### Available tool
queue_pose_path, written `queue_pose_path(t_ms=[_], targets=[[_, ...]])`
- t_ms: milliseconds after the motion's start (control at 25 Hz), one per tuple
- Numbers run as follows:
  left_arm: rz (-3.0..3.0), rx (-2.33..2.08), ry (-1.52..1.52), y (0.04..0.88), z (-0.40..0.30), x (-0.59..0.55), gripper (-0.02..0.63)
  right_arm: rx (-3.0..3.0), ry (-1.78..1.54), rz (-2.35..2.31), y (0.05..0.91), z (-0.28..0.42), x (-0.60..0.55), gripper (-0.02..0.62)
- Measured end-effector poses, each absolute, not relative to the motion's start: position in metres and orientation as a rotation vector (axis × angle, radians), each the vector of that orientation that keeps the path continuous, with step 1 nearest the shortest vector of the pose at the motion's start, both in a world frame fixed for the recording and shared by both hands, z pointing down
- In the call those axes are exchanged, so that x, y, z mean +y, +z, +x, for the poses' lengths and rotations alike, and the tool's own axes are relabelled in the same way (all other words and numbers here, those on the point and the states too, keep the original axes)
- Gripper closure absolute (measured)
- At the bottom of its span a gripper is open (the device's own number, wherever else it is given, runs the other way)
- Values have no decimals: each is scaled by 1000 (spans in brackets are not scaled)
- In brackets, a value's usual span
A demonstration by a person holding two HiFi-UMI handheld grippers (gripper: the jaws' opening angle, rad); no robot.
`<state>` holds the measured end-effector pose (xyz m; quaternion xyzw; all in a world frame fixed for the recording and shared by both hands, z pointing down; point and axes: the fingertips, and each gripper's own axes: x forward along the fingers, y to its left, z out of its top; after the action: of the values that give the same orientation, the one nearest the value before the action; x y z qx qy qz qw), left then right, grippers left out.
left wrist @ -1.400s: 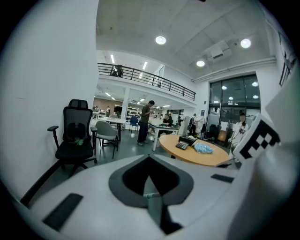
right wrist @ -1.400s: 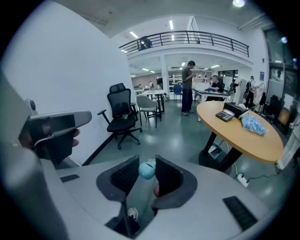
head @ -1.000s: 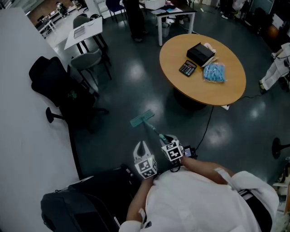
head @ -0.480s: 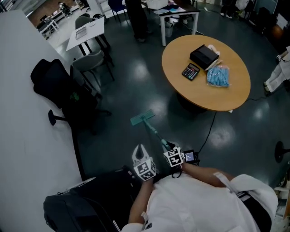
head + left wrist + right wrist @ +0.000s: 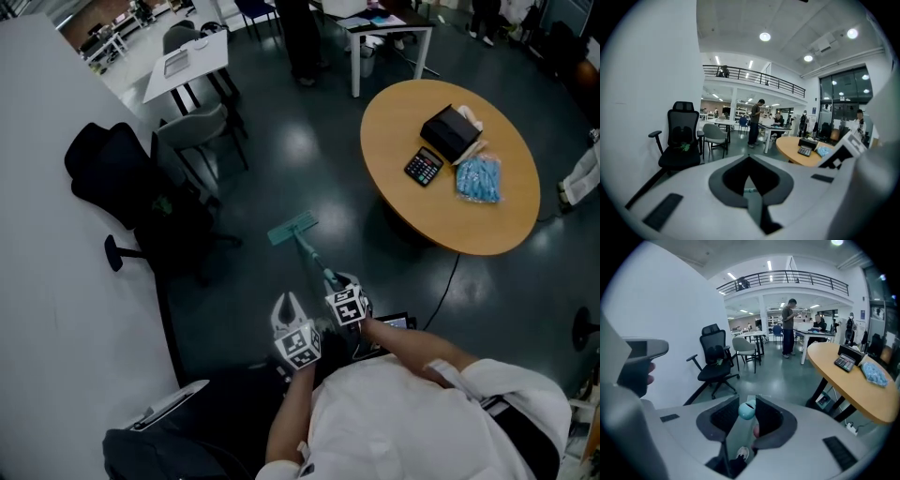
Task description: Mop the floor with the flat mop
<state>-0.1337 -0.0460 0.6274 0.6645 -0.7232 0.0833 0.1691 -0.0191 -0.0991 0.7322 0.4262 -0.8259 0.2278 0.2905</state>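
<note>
The flat mop's teal head (image 5: 292,228) lies on the dark floor ahead of me, and its handle (image 5: 317,262) slants back to my right gripper (image 5: 341,284). That gripper is shut on the handle's upper end. In the right gripper view the handle's round teal end cap (image 5: 746,411) sits between the closed jaws of the right gripper (image 5: 746,403). My left gripper (image 5: 290,304) hangs just left of the handle, apart from it. The left gripper view shows the left gripper (image 5: 749,159) with its jaw tips meeting and nothing gripped.
A round wooden table (image 5: 450,202) with a black box, a calculator and a blue bag stands at the right. A black office chair (image 5: 127,183) and a grey chair (image 5: 200,127) stand by the white wall (image 5: 56,281). A cable (image 5: 444,281) crosses the floor; a person (image 5: 303,37) stands behind.
The mop head has slid a little farther away from me across the floor, with my right gripper following it. The left gripper has stayed beside the handle.
</note>
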Motion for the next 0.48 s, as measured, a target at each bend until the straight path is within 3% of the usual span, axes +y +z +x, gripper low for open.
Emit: queue_pose_path(t_ms=[480], targets=[[1808,-2040,232,654,-219,-91,603,-2148,589,1195,759,-112,-256,485]])
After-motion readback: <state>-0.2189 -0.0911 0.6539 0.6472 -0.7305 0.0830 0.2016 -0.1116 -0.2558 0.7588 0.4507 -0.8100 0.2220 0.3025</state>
